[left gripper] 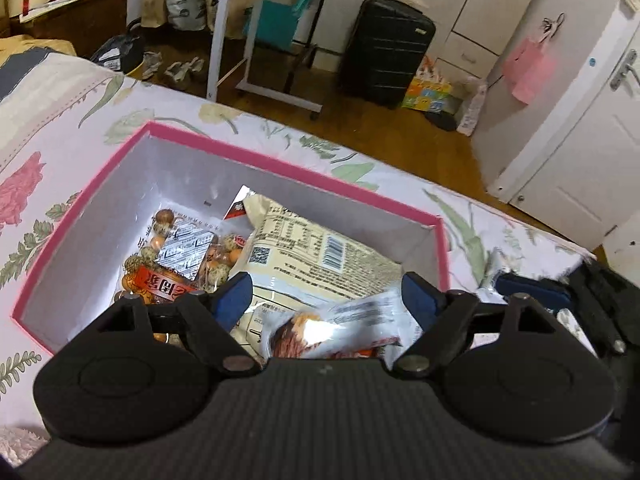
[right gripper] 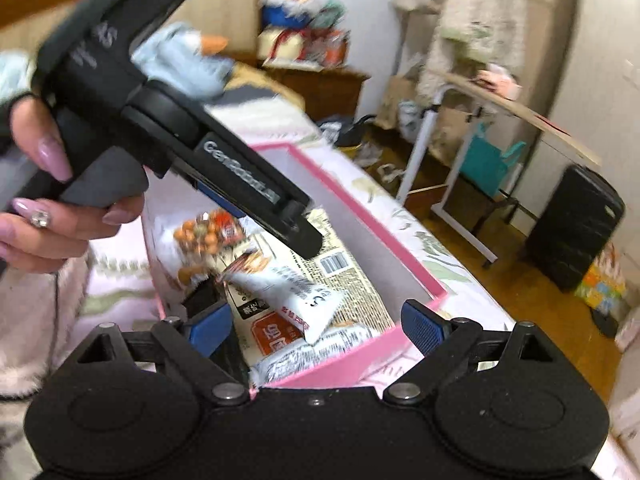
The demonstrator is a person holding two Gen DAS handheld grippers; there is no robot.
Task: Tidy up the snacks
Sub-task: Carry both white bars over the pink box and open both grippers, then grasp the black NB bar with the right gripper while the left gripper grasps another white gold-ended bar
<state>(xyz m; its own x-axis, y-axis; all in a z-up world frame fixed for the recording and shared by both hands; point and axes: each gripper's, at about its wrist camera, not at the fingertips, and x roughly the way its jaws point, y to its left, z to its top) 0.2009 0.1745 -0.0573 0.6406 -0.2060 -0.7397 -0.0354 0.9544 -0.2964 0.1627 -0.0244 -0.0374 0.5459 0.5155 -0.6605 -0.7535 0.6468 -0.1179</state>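
Observation:
A pink-rimmed box (left gripper: 280,162) with white inner walls sits on the flowered bedspread. In it lie a clear bag of round nut snacks (left gripper: 168,260), a large cream packet with a barcode (left gripper: 320,256) and a small white packet (left gripper: 340,328). My left gripper (left gripper: 328,300) is open above the box, with the small white packet loose between its blue pads. My right gripper (right gripper: 316,324) is open over the box's near pink wall (right gripper: 340,364). The left gripper's body (right gripper: 192,136) crosses the right wrist view above the snacks (right gripper: 280,280).
The bed edge runs behind the box. Beyond it on the wooden floor stand a white rolling table (left gripper: 256,40), a black suitcase (left gripper: 384,48) and white cabinets (left gripper: 560,80). A hand (right gripper: 48,216) holds the left gripper's handle.

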